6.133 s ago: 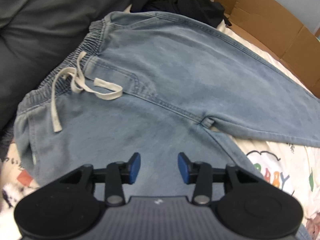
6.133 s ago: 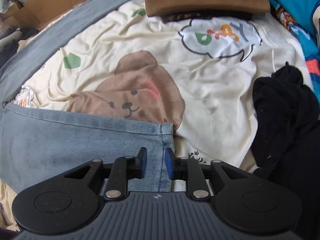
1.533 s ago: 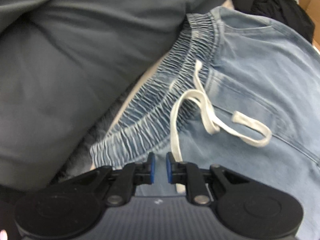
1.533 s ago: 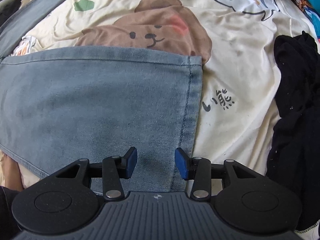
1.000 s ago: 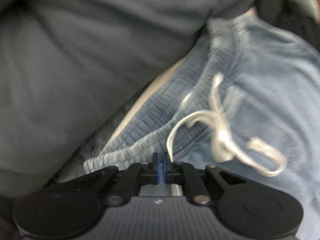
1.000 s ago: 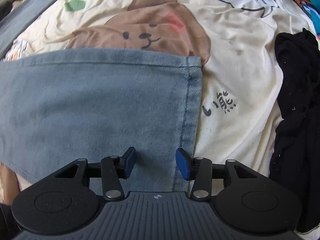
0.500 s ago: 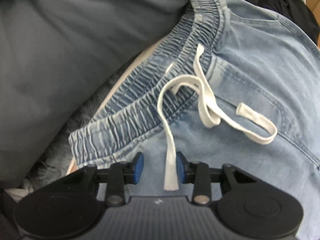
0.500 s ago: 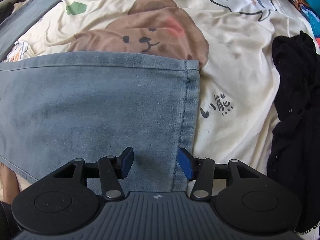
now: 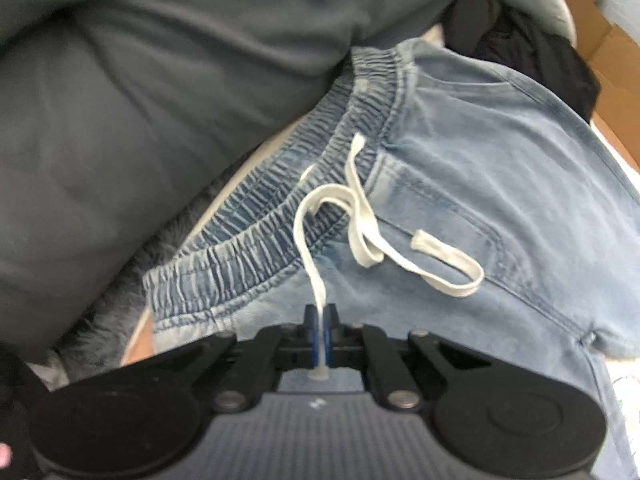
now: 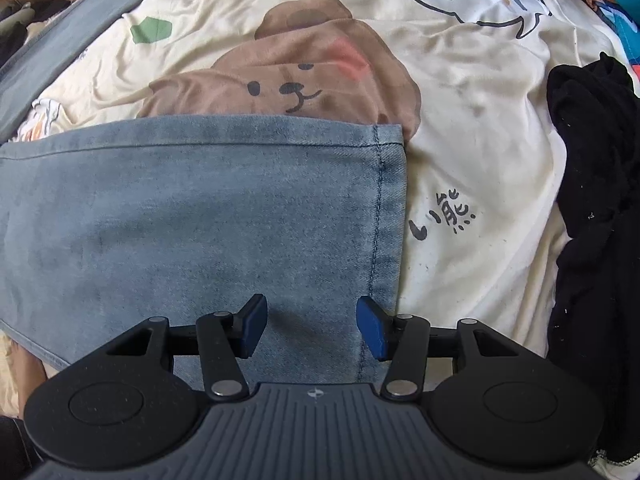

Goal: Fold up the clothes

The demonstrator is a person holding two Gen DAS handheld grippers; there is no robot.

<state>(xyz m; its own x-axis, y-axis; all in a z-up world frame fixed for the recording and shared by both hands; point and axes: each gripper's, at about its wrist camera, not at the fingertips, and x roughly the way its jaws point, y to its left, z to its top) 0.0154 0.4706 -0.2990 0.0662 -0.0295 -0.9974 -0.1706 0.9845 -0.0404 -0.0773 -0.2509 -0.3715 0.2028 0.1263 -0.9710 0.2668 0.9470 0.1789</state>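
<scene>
Light blue jeans (image 9: 500, 184) lie spread on the bed, their elastic waistband (image 9: 280, 216) running across the left wrist view. A white drawstring (image 9: 360, 220) loops over the waistband, and one end of it runs down into my left gripper (image 9: 321, 332), which is shut on that end just above the denim. In the right wrist view the hem end of a jeans leg (image 10: 200, 216) lies flat on the sheet. My right gripper (image 10: 311, 330) hovers over the leg near its hem, open, with only denim below its pads.
A large grey cushion (image 9: 140, 100) presses against the waistband at the left. Dark clothes (image 9: 520, 40) and cardboard (image 9: 612, 76) lie beyond the jeans. A cream bear-print sheet (image 10: 460, 128) covers the bed, with a black garment (image 10: 592, 200) at the right.
The left gripper closed from open onto the drawstring's loose end and lifted slightly, drawing the string straight. The right gripper stayed put and open.
</scene>
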